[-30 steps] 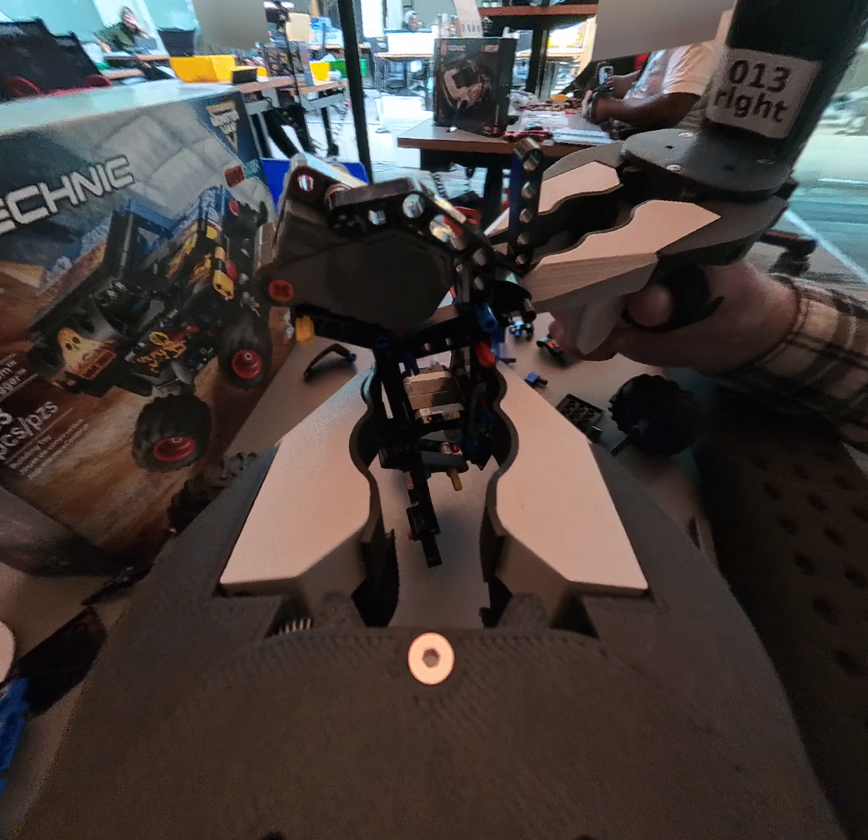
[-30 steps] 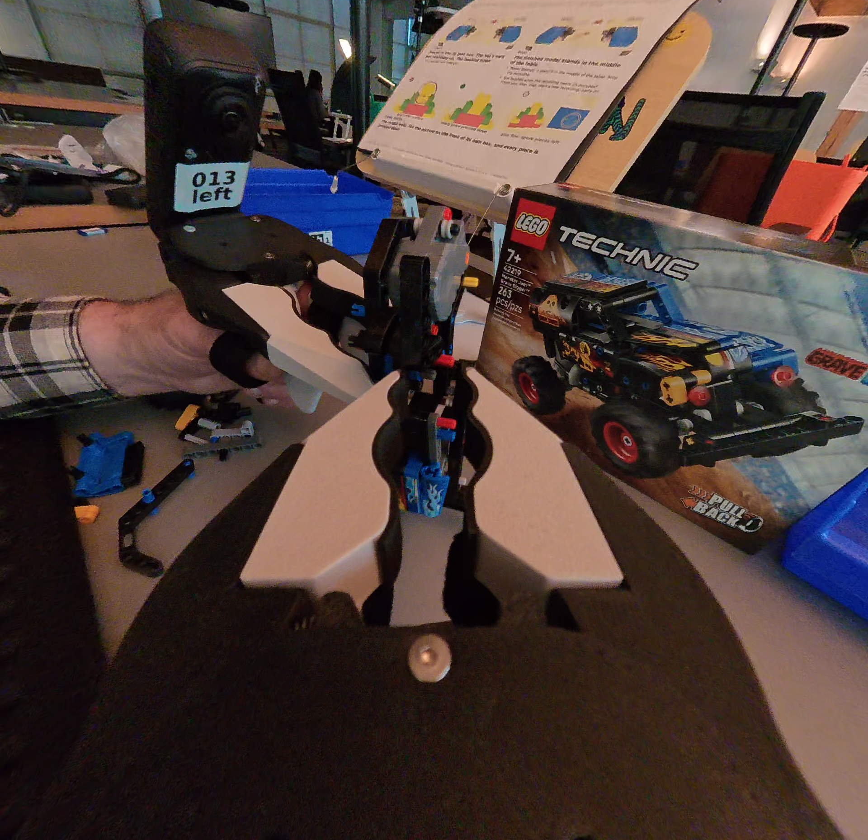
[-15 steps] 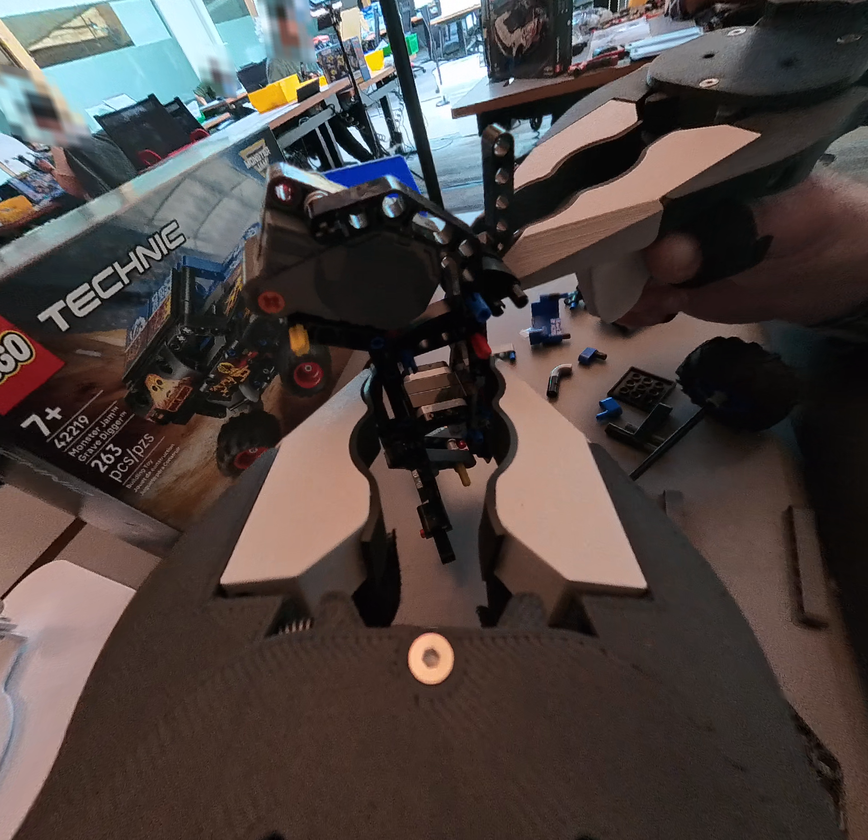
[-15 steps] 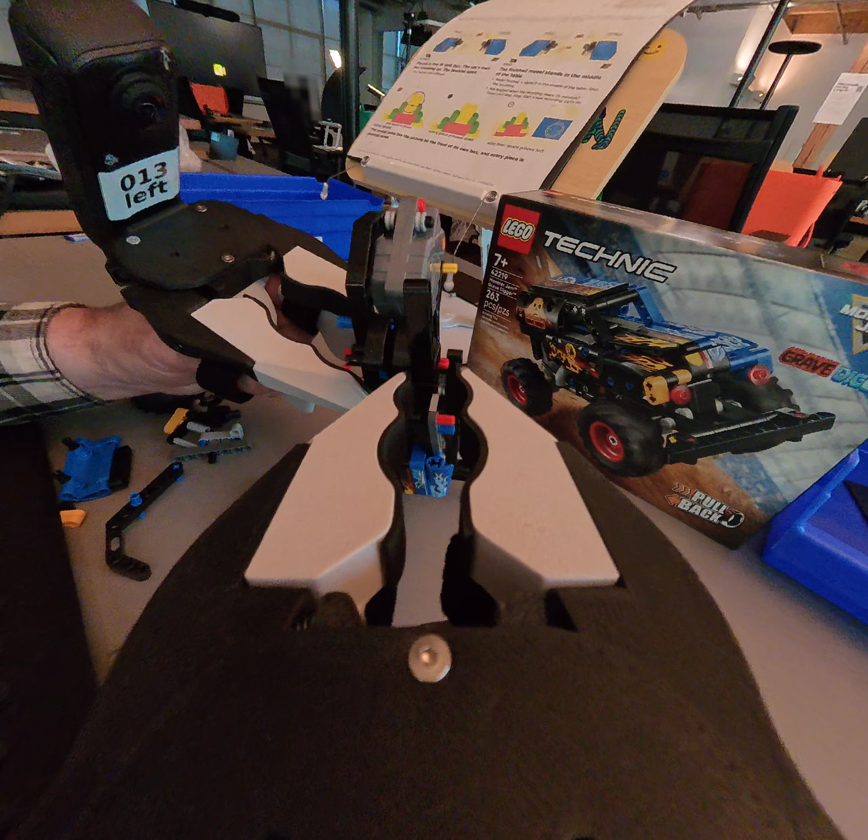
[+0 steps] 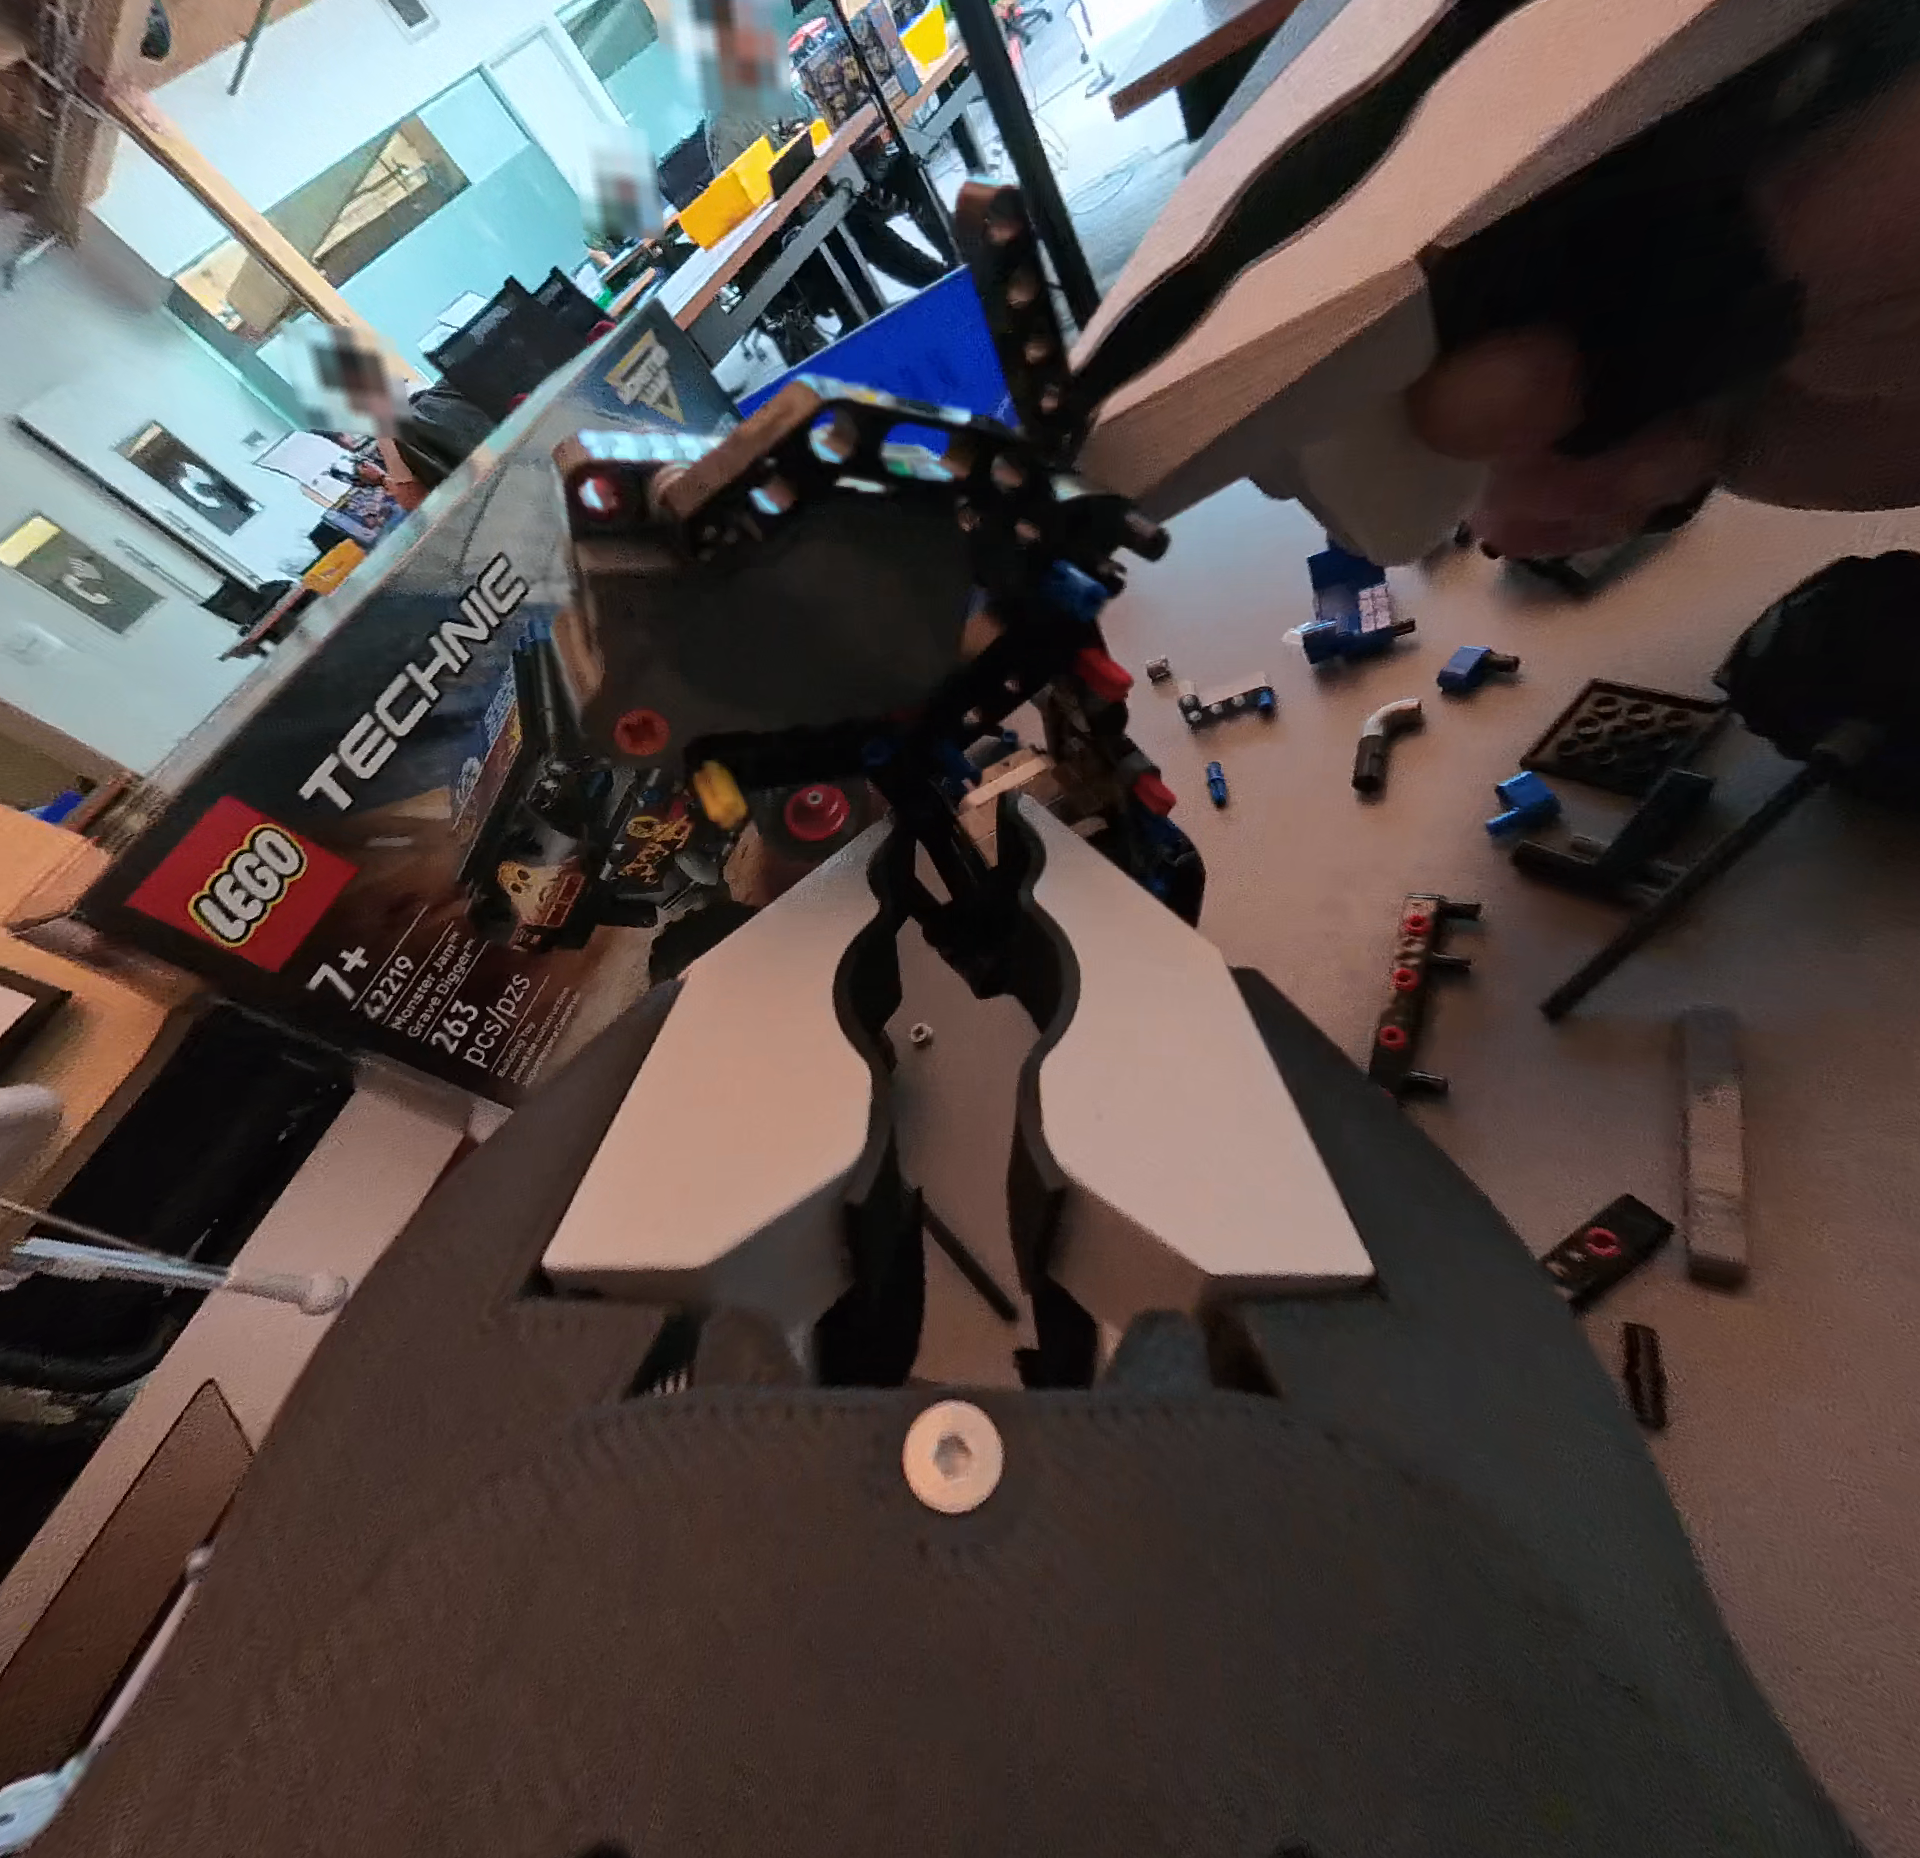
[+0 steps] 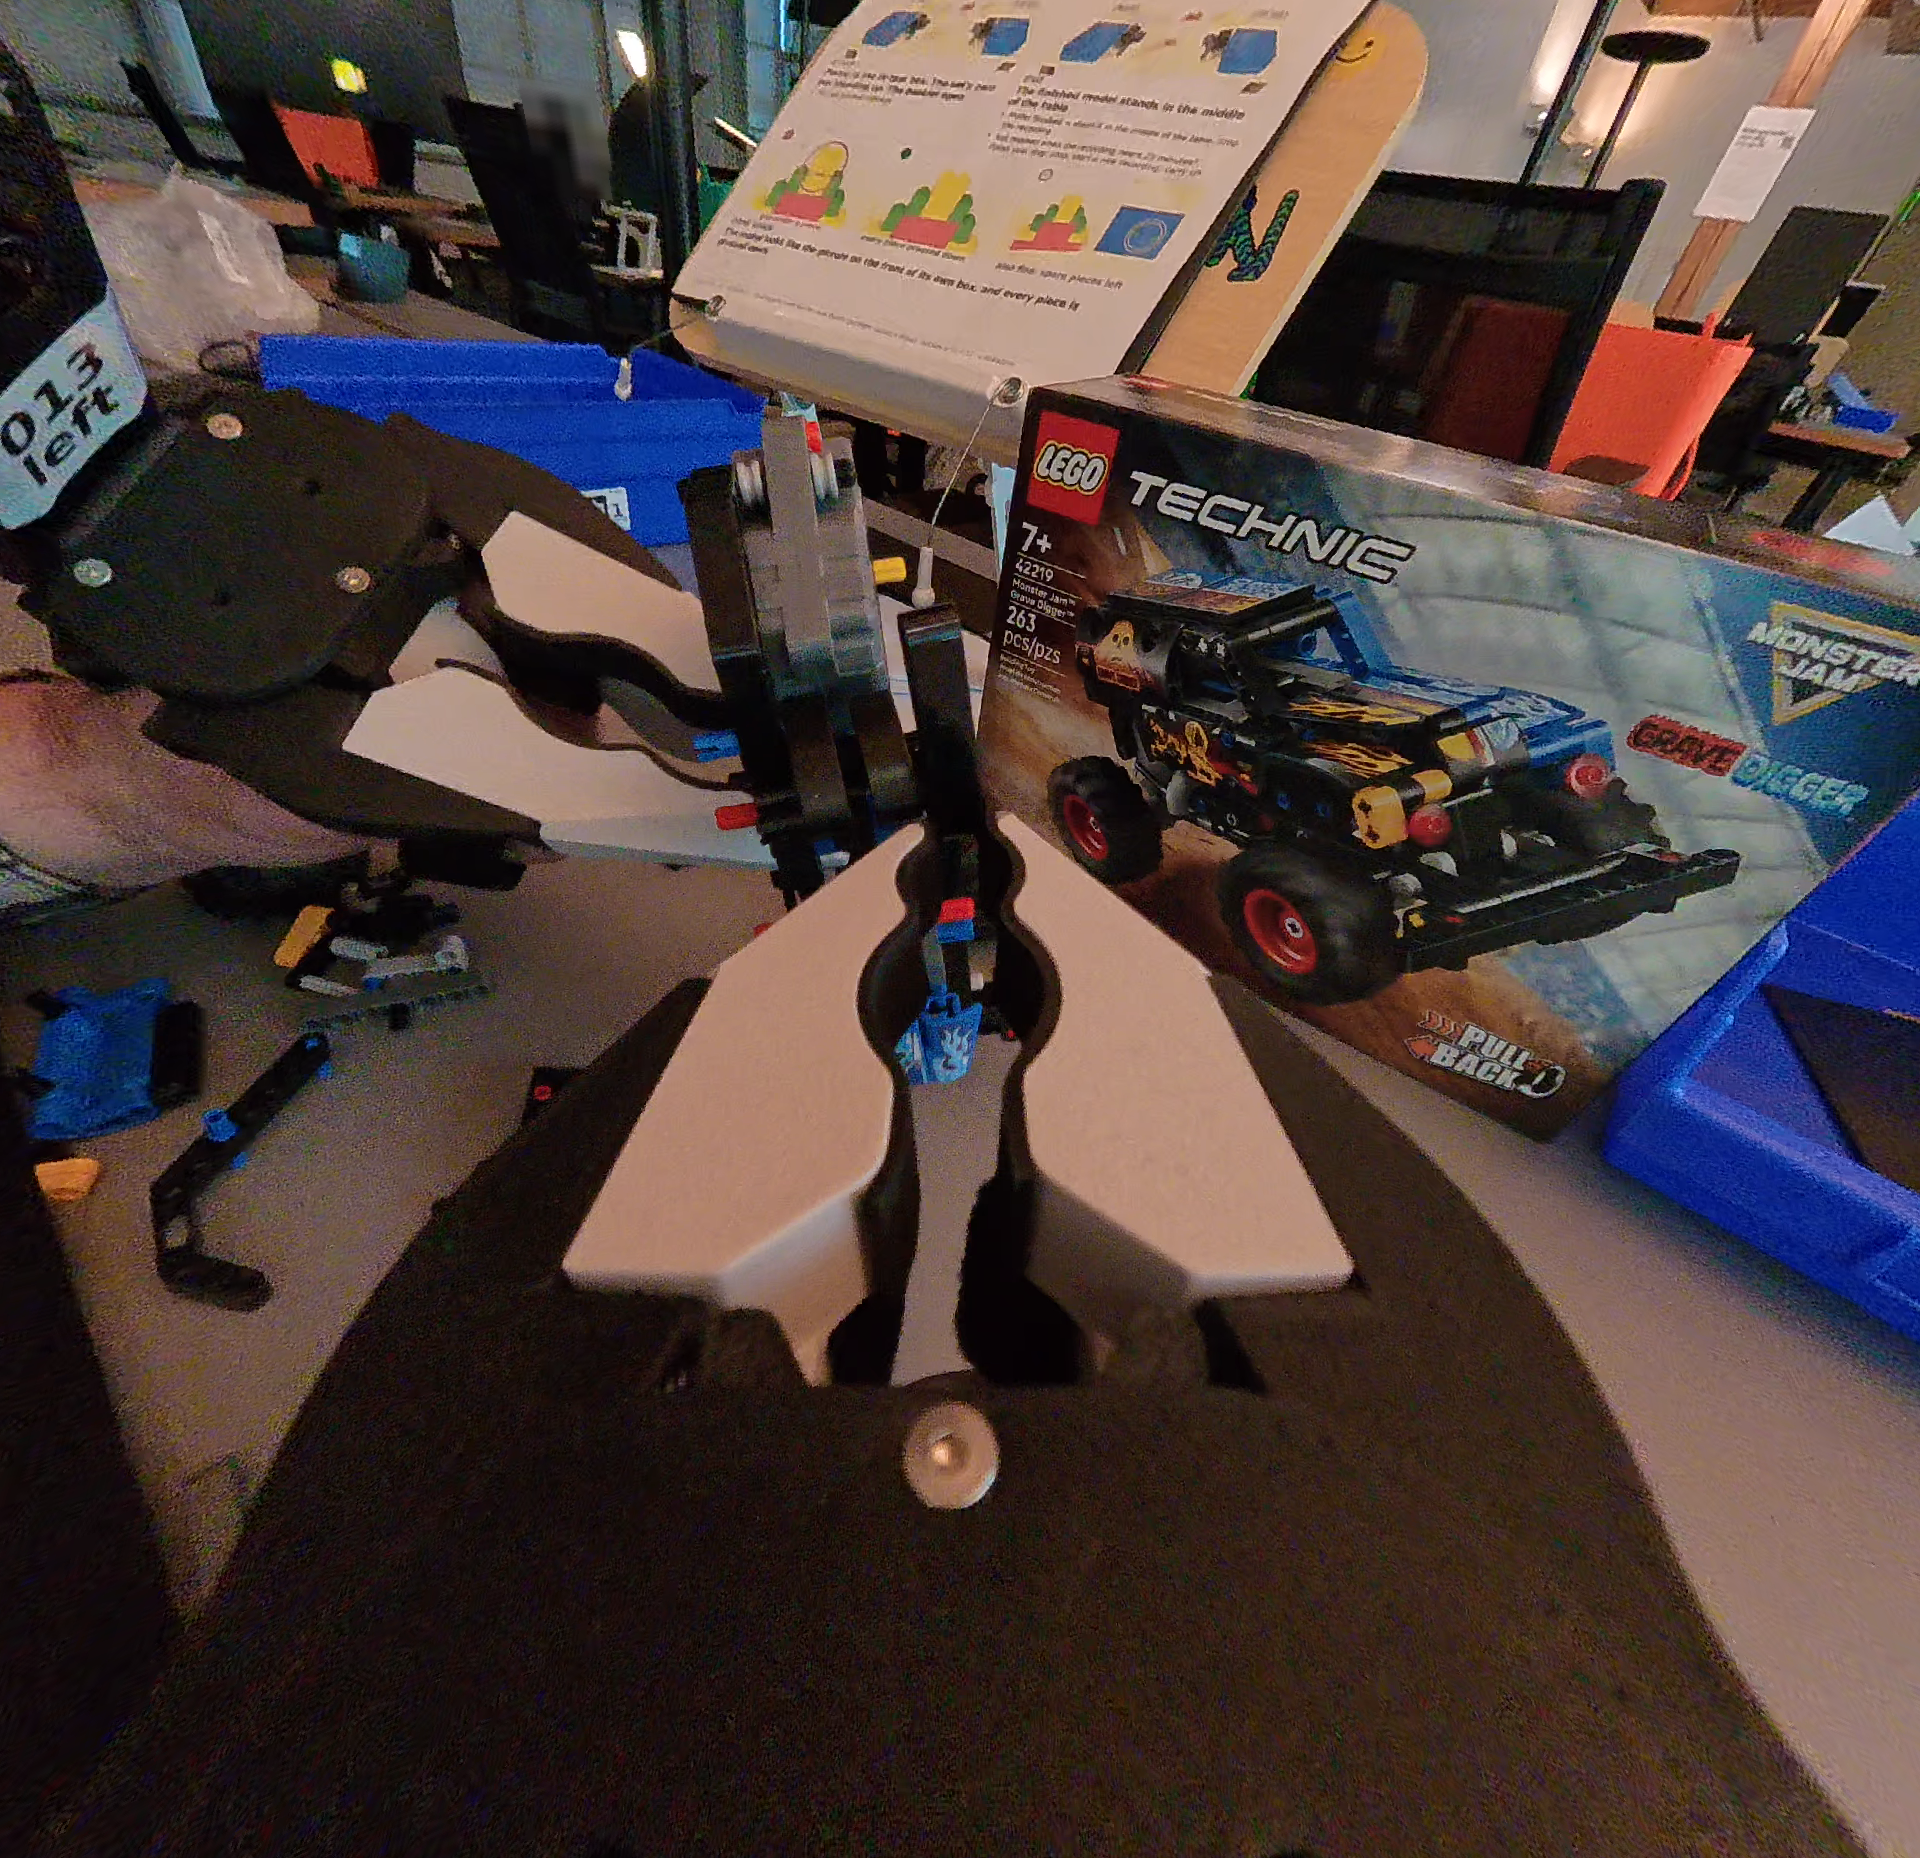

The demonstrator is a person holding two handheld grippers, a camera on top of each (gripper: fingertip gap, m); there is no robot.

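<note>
I find my left gripper (image 5: 961,909) clenched on the lower black frame of a partly built brick model (image 5: 821,603), which it holds up off the table (image 5: 1299,852) in front of the boxed kit (image 5: 416,769). My right gripper (image 6: 956,935) is likewise closed, pinching a thin black beam (image 6: 940,707) with red and blue pieces at the model's near edge; a small blue flame-printed piece (image 6: 940,1045) sits between its fingers. Both claws therefore grip the same assembly from 2 directions, and the 2 tools nearly touch. The model's large dark grey block sits at the top, well above either grip point. I judge the assembly light but top-heavy, rigid in its beams yet fragile at the pin joints, so twisting between the 2 grips could pop a connection. The safest hold appears to be on the thick black frame, not on the thin beam or protruding red pins. Loose parts lie scattered on the table: a black angled beam (image 6: 223,1174), a blue panel (image 6: 88,1055), a black studded plate (image 5: 1626,733), small blue connectors (image 5: 1470,665) and a black tyre (image 5: 1839,686) at the right edge. A blue bin (image 6: 1714,1164) stands just beside the box, and an instruction sheet (image 6: 1039,146) hangs over it on a stand.
</note>
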